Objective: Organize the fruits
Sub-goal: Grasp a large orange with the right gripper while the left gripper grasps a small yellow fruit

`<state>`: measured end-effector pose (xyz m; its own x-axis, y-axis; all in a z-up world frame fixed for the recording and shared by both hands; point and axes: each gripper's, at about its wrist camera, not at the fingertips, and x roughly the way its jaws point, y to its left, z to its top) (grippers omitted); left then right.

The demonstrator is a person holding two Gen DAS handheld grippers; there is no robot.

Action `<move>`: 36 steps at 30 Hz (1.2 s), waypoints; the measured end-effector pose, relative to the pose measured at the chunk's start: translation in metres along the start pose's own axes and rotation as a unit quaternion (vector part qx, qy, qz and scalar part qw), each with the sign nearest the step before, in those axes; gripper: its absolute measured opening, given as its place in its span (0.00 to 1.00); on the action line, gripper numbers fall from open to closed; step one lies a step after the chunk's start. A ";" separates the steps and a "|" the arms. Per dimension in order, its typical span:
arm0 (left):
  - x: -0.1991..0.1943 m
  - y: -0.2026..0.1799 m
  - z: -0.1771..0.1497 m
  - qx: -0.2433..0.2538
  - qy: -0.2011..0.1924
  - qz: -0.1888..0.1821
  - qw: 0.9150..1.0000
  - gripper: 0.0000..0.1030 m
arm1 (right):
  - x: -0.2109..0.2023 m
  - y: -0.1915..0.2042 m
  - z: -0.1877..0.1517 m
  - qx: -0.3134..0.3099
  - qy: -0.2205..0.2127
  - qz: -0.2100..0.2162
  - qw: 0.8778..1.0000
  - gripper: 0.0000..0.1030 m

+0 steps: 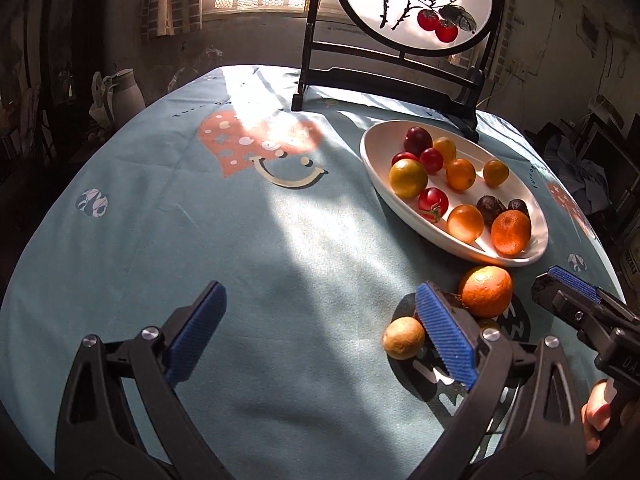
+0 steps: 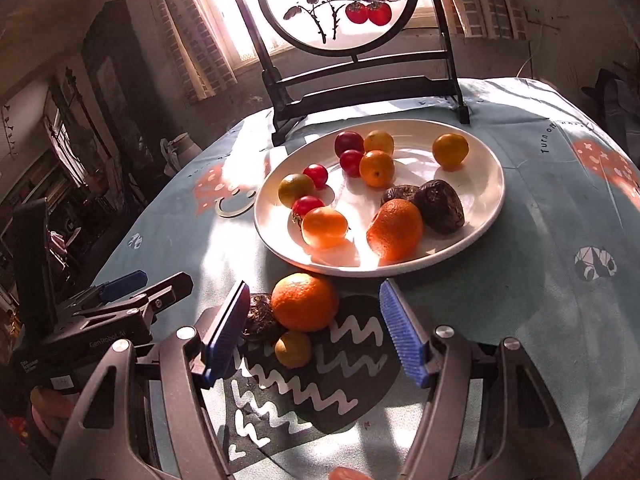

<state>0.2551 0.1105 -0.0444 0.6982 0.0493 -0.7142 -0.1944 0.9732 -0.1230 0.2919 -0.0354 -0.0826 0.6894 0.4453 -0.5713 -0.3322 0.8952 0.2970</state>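
Three fruits are lying off the plate (image 2: 486, 204) on the table (image 1: 248, 264) — a large orange (image 2: 305, 302), a small yellowish fruit (image 2: 293, 349) just in front of it, and a dark wrinkled fruit (image 2: 258, 314) touching the orange on its left side. Everything else is sitting on the white plate already: small oranges, red cherry-like fruits, two dark fruits and one bigger orange.

By my reading, the step in hand is gathering these stragglers. The right gripper (image 2: 316, 332) is hovering with its fingers spread wide, the blue pads (image 2: 402, 334) flanking the cluster — the orange sitting between them but touching neither, as far as I can tell. The left gripper (image 1: 320, 332) is also holding its fingers wide apart over bare cloth, gripping nothing; its right pad is sitting just beside the yellowish fruit (image 1: 403, 337) in its own view.

Next, the right gripper is probably needing to ease forward and down so the pads straddle the orange at its widest, then close gently. The neighbours are crowding it, so a clumsy approach is likely nudging the dark fruit or rolling the small one away.
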 end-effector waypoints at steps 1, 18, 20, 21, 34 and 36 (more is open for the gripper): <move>0.000 0.001 0.000 0.000 0.000 0.002 1.000 0.94 | 0.002 0.000 -0.001 0.005 0.009 0.009 1.000 0.66; -0.005 -0.002 0.000 0.015 -0.009 0.016 1.000 0.94 | 0.046 -0.017 -0.006 0.074 0.048 0.079 0.993 0.65; -0.005 -0.002 0.000 0.019 -0.011 0.020 1.000 0.94 | 0.047 -0.017 -0.005 0.070 0.047 0.075 0.994 0.58; -0.005 -0.003 0.000 0.021 -0.010 0.019 1.000 0.94 | 0.047 -0.016 -0.005 0.068 0.047 0.078 0.993 0.48; -0.008 -0.029 -0.023 0.212 0.005 -0.075 0.974 0.50 | 0.014 -0.013 -0.003 0.064 0.025 0.106 0.992 0.45; 0.000 -0.030 -0.026 0.218 0.024 -0.080 0.972 0.33 | 0.016 -0.015 -0.004 0.070 0.030 0.101 0.992 0.45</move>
<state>0.2428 0.0755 -0.0590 0.6611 -0.1109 -0.7421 0.2325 0.9706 0.0621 0.3052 -0.0420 -0.0990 0.5764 0.6200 -0.5323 -0.3651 0.7782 0.5110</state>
